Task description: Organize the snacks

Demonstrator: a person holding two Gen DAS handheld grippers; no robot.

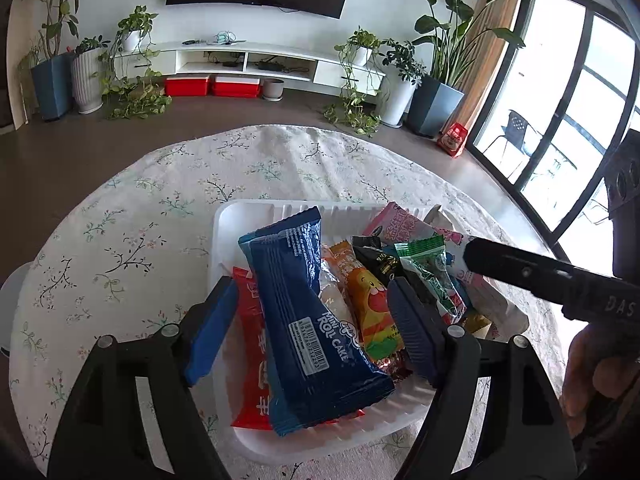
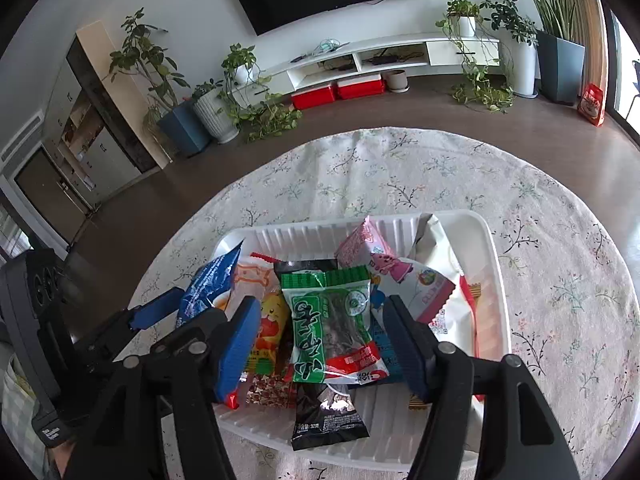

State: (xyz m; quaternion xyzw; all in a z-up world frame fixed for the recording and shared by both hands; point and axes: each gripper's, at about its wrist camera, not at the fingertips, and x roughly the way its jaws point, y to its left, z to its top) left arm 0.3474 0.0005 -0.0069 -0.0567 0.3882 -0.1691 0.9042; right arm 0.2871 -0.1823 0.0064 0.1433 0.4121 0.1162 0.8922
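Note:
A white ribbed tray [image 1: 224, 232] on the floral tablecloth holds several wrapped snacks. In the left wrist view my left gripper [image 1: 312, 322] is open over the tray's near left part. A blue Mini Roll Cake packet [image 1: 308, 312] lies between its blue pads, on top of a red packet [image 1: 252, 360]; the pads do not press it. In the right wrist view my right gripper [image 2: 322, 342] is open above a green seaweed packet [image 2: 332, 324], with gaps on both sides. An orange packet [image 2: 270, 332], a black packet [image 2: 328, 416] and a pink packet [image 2: 360, 244] lie around it in the tray [image 2: 492, 264].
The round table's cloth [image 1: 132, 248] spreads left of and beyond the tray. The right gripper's black finger [image 1: 520, 272] reaches in over the tray's right side, with a hand [image 1: 592, 368] behind it. The left gripper [image 2: 156, 312] shows at the tray's left edge.

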